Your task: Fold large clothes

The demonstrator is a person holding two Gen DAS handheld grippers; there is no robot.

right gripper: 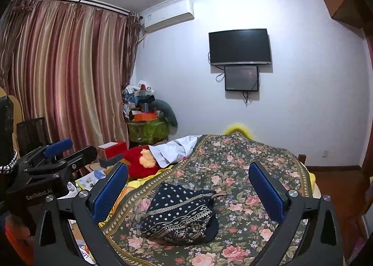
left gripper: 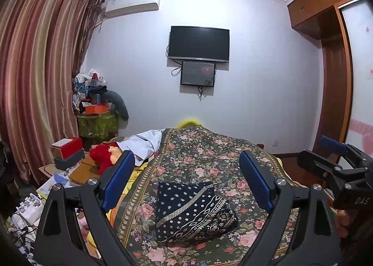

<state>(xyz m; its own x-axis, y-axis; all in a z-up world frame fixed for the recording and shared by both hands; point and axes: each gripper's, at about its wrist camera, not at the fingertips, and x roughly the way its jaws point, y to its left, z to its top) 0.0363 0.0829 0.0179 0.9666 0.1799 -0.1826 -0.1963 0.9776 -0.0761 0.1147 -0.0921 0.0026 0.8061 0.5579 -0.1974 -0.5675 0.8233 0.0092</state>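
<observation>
A dark navy garment (left gripper: 191, 212) with white dots and diamond bands lies folded into a compact bundle on the floral bedspread (left gripper: 209, 156). It also shows in the right wrist view (right gripper: 179, 215). My left gripper (left gripper: 187, 183) is open and empty, held above and just short of the bundle. My right gripper (right gripper: 188, 190) is open and empty, also above the bundle's near side. The right gripper shows at the right edge of the left wrist view (left gripper: 335, 156); the left gripper shows at the left of the right wrist view (right gripper: 56, 151).
A red plush toy (right gripper: 139, 164) and a white cloth (right gripper: 177, 147) lie at the bed's far left. Boxes and clutter (left gripper: 67, 151) crowd the floor on the left below striped curtains (left gripper: 39, 74). A wooden wardrobe (left gripper: 335, 93) stands on the right.
</observation>
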